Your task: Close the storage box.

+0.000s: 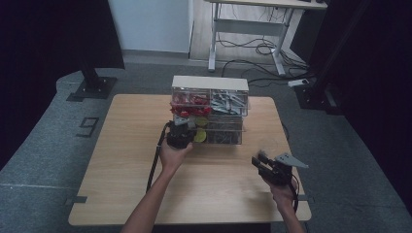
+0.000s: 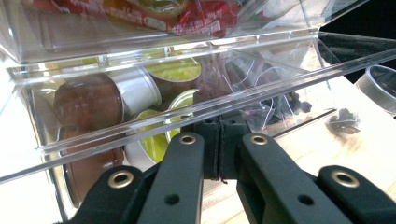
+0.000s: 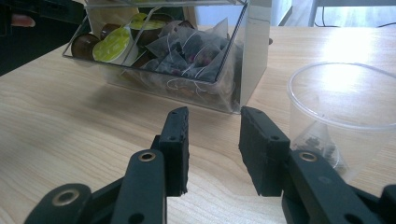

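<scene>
In the high view, the left hand-held gripper (image 1: 183,127) is pressed against the lower left front of a clear plastic organiser (image 1: 210,109) that stands at the far middle of the pale wooden counter (image 1: 121,160). The organiser is a boxy stack of see-through compartments under a white top, with red packets upper left, grey-silver sachets upper right and round capsules (image 1: 199,134) lower left. The right hand-held gripper (image 1: 265,162) sits well apart from it, near the counter's front right corner, jaws pointing towards the organiser.

In the left gripper view, the two black jaws meet along a thin seam, closed together just under the clear lip of the lower drawer (image 2: 196,112). Whether they pinch that lip or merely sit below it cannot be told. Behind the glossy plastic lie capsules (image 2: 168,77) on their sides, with lime-green and brown foil lids and white bodies. To the right are pyramid tea bags (image 2: 261,79) of sheer mesh.

In the right gripper view, the jaws stand apart with bare wood grain between them, holding nothing. The organiser (image 3: 254,56) is beyond them, its tilted drawer showing capsules (image 3: 112,44) and tea bags (image 3: 191,51). Just right of the right jaw stands a clear round plastic cup (image 3: 345,93) with a tea bag (image 3: 322,140) inside.
</scene>
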Available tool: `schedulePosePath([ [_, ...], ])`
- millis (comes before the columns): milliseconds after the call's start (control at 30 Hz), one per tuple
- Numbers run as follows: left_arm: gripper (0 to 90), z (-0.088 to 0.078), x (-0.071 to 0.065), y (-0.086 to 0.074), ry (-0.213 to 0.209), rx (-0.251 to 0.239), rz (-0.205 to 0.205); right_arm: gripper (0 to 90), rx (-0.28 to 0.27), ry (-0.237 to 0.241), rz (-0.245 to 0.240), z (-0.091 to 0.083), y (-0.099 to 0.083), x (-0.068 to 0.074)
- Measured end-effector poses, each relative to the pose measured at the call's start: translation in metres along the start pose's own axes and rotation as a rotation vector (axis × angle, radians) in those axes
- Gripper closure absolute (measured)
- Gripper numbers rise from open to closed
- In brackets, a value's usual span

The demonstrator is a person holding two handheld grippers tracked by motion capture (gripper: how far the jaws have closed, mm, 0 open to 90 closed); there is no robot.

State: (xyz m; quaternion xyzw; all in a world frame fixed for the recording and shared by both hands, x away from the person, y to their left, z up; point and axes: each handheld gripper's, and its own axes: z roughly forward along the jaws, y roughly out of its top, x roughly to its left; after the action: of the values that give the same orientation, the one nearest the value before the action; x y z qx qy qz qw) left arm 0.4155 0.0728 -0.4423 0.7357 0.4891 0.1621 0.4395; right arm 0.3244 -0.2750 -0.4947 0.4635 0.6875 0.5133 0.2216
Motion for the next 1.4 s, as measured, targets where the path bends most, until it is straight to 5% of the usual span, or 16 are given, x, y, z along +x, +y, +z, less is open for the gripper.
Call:
schedulePosePath([
  [1400, 89.4, 0.021, 0.004, -0.038, -0.025, 0.057, -0.034, 59.9, 0.048, 0.01, -0.001, 0.008, -0.012, 0.005],
])
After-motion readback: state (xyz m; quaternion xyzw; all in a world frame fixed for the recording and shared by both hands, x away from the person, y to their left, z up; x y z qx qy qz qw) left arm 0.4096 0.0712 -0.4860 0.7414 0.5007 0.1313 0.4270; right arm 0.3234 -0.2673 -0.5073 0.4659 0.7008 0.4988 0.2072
